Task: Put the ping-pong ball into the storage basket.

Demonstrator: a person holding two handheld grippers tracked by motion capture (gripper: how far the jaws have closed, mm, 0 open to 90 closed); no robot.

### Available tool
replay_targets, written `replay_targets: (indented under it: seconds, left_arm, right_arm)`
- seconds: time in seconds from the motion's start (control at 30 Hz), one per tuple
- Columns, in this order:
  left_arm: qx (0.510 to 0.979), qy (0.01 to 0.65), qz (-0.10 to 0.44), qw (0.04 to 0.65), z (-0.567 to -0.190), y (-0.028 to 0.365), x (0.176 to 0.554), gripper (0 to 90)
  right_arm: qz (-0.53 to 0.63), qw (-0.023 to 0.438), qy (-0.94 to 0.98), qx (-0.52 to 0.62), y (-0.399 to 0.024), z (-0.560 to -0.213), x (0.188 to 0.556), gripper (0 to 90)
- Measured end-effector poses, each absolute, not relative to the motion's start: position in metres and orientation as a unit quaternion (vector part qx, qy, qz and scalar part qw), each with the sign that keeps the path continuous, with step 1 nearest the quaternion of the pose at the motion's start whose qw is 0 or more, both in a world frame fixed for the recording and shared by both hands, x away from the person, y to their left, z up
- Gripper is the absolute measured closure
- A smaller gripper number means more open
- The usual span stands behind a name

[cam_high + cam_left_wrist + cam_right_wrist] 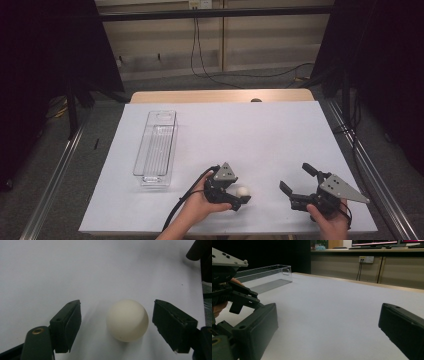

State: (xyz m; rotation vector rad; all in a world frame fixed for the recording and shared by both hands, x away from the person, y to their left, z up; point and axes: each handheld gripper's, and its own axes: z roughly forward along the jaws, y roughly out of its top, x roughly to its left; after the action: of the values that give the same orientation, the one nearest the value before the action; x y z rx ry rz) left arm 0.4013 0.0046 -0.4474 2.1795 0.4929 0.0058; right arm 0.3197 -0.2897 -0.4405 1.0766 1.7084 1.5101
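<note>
Sits between the fingers (65, 326) of the left gripper (239, 196): a small cream-white ball (127, 320), resting on the white sheet of the counter (260, 135), flanked on both sides with bare sheet showing at each flank. No contact yet; fingers spread either side of the ball, the gap narrower toward the right-hand finger in the left gripper view, wider toward the left-hand one. Ball centred fairly well along the line joining the two pads, slightly forward of them. No long axis to worry about: round, so any approach angle across it works alike. Judged as the closing stage of a pinch on the ball, needing only that the fingers close evenly so it does not squirt out sideways.

Ball smooth, matte, off-white, unmarked apart from a faint speck low on its face; likely light and prone to rolling.

From the ball, the right gripper (301, 184) well apart to the right, its fingers spread wide with nothing between them. Far from the ball, toward the back left, a clear plastic bin (156, 147), lying lengthwise away from the person.
</note>
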Motion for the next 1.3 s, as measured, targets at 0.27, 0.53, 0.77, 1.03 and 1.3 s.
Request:
replay_targets:
  seconds: [0.27, 0.53, 0.77, 1.03, 1.3]
  left_arm:
    - [0.879, 0.193, -0.008, 0.436, -0.4493, 0.0023, 0.4029, 32.1]
    - [0.879, 0.187, -0.013, 0.438, -0.4514, -0.0015, 0.4018, 37.1]
    - [0.887, 0.184, -0.012, 0.424, -0.4510, -0.0015, 0.4015, 42.4]
    - [0.888, 0.178, -0.017, 0.423, -0.4525, -0.0034, 0.4005, 44.2]
    - [0.891, 0.177, -0.017, 0.417, -0.4533, -0.0034, 0.4006, 48.0]
  right_arm:
    - [0.571, 0.306, 0.643, 0.408, -0.2908, -0.4402, 0.3197, 2.2]
    - [0.571, 0.306, 0.644, 0.407, -0.2911, -0.4402, 0.3197, 2.2]
    - [0.571, 0.305, 0.645, 0.406, -0.2919, -0.4399, 0.3196, 2.3]
    - [0.572, 0.306, 0.643, 0.408, -0.2910, -0.4399, 0.3196, 2.3]
    - [0.571, 0.305, 0.644, 0.407, -0.2911, -0.4399, 0.3196, 2.4]
